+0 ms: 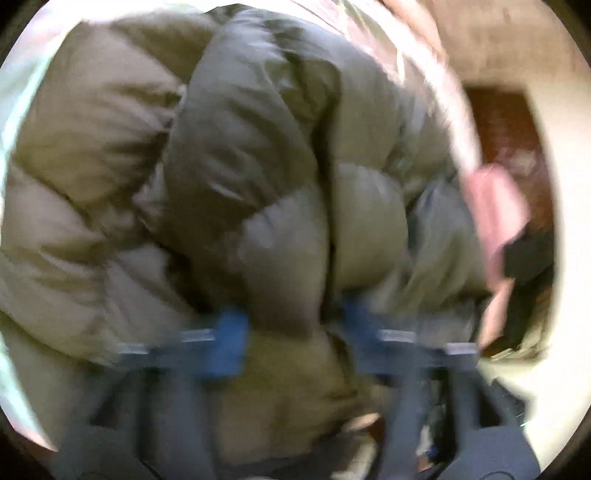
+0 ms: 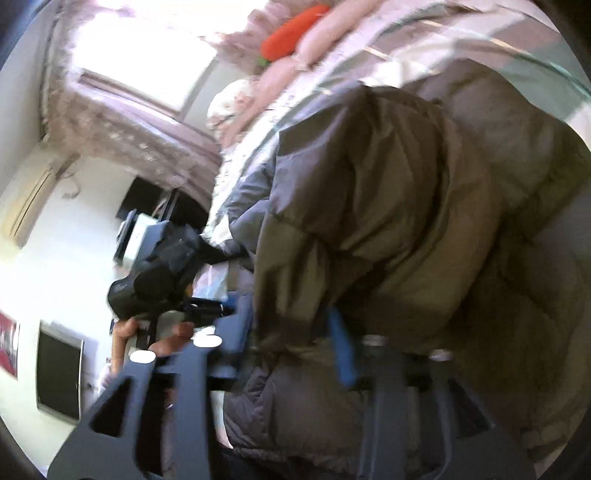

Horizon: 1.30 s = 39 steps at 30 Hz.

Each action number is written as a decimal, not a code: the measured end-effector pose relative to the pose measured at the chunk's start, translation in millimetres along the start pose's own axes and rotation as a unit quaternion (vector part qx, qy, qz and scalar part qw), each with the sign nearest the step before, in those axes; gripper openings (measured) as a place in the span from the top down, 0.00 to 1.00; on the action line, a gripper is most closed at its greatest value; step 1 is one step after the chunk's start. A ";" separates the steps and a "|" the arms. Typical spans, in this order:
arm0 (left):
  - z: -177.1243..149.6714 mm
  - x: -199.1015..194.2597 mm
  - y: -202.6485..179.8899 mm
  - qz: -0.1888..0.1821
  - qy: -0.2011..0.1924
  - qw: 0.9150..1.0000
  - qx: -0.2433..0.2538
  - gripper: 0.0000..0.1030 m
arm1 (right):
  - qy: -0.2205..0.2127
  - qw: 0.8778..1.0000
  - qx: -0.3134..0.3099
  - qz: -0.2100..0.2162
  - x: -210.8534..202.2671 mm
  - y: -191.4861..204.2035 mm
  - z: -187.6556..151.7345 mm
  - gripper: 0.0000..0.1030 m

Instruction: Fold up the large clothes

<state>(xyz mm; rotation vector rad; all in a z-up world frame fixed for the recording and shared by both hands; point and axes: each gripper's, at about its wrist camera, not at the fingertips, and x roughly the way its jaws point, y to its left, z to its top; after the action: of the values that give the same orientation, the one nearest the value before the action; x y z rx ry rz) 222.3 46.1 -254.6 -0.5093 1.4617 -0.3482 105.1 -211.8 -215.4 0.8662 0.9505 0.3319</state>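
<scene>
An olive-green puffer jacket fills the left wrist view, bunched in thick quilted folds on a bed. My left gripper has its blue pads pressed on a fold of the jacket between them. In the right wrist view the same jacket hangs bunched with its dark hood uppermost. My right gripper grips a thick fold of it; the blue pad presses into the fabric. The left gripper and the hand holding it show at the left of the right wrist view. Both views are motion-blurred.
The bed has a pale striped cover with pink pillows and an orange cushion. A window with patterned curtains, a wall air conditioner and a dark wall panel are at the left. Pink cloth hangs at the bed's edge.
</scene>
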 end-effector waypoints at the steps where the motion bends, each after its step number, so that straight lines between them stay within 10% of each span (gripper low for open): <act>1: -1.8 0.8 -3.4 0.005 -0.002 1.000 0.008 0.73 | -0.013 1.000 0.012 -0.007 -5.3 -3.8 1.7 0.10; 12: -0.4 -4.5 -0.9 0.011 -0.001 1.000 0.018 0.74 | 0.047 0.991 0.073 -0.104 49.5 -28.8 12.7 0.07; 17: 5.7 -3.3 12.6 0.060 -0.013 0.998 -0.002 0.74 | 0.052 0.994 0.005 -0.101 80.1 8.9 12.8 0.58; 19: 7.7 -8.3 15.0 0.106 -0.030 0.994 -0.003 0.74 | 0.061 0.994 -0.025 -0.087 86.5 28.6 14.3 0.64; 26: 5.4 2.3 23.3 0.164 -0.002 0.986 -0.013 0.67 | 0.107 0.989 0.002 -0.106 102.5 8.0 -1.1 0.64; 31: -5.1 5.1 7.1 0.183 0.006 0.983 -0.001 0.58 | 0.121 0.989 0.008 -0.088 80.1 -15.4 -20.4 0.35; 34: -15.9 -28.8 -4.1 0.177 -0.045 0.983 0.013 0.57 | 0.102 0.990 0.013 -0.095 52.3 -15.7 -14.6 0.23; 39: -12.7 -90.4 -21.2 0.233 -0.211 0.949 0.038 0.42 | -0.061 0.990 -0.043 -0.121 -5.1 21.5 25.2 0.23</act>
<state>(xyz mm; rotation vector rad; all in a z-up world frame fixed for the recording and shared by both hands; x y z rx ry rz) 203.3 73.7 -167.0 -0.1479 1.0998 0.0809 125.3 -213.9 -188.6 0.6752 0.9105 0.1086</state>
